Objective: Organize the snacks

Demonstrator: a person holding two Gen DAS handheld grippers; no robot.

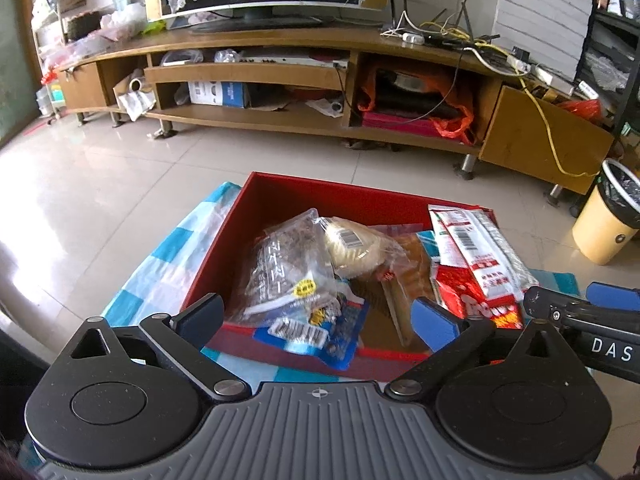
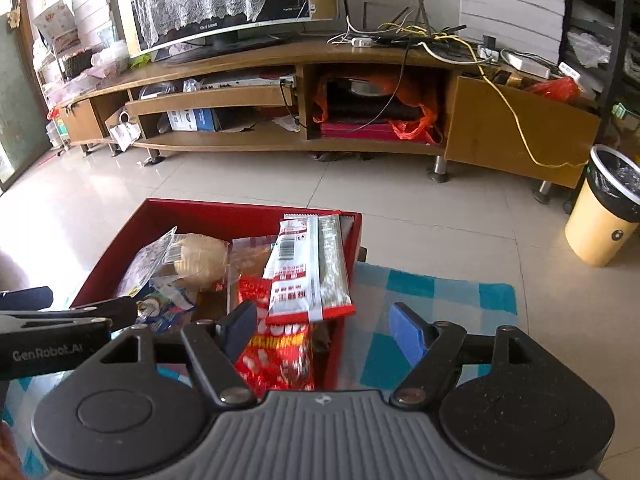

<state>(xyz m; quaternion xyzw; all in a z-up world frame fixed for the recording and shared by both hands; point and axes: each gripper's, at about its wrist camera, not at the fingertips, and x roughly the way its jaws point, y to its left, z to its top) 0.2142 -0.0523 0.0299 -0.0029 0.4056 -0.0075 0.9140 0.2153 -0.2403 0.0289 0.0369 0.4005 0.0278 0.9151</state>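
A red box (image 1: 312, 182) sits on a blue-and-white checked cloth (image 2: 440, 292) and holds several snack packets. Among them are a clear bag of brown snacks (image 1: 280, 268), a wrapped cream pastry (image 1: 352, 248), a blue packet (image 1: 320, 332) and a long red-and-white packet (image 1: 480, 252) leaning on the box's right wall. My left gripper (image 1: 318, 320) hangs open over the box's near edge, its fingers either side of the blue packet, pressing nothing. My right gripper (image 2: 324, 332) is open above the box's right wall, with a red packet (image 2: 276, 360) below it, untouched.
A long wooden TV stand (image 1: 280, 40) with a monitor, cables and orange bags runs across the back. A cream waste bin (image 1: 608, 220) with a black liner stands at the right. Pale tiled floor (image 1: 120, 184) surrounds the cloth.
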